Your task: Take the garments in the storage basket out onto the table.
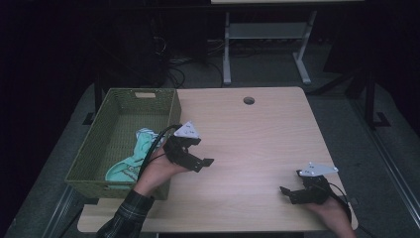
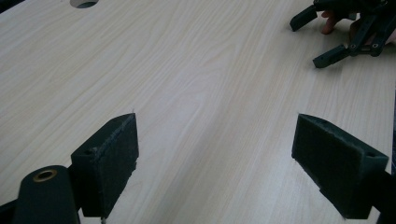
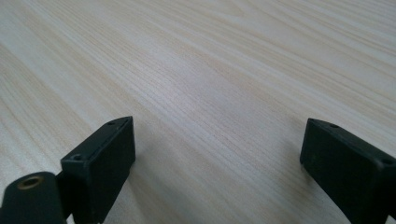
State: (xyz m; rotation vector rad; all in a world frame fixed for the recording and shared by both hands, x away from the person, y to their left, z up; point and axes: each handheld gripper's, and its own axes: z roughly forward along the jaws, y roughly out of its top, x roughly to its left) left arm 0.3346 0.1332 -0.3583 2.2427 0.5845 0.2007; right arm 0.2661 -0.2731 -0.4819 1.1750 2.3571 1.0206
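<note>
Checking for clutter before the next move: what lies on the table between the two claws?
Nothing: in the high view, bare wooden tabletop runs from the left claw to the right claw.

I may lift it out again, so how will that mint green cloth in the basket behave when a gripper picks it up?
The mint green cloth lies crumpled in folds in the woven basket, so it is probably floppy and will drape from one pinch. It looks thin, so likely light. It might snag the basket's weave.
</note>
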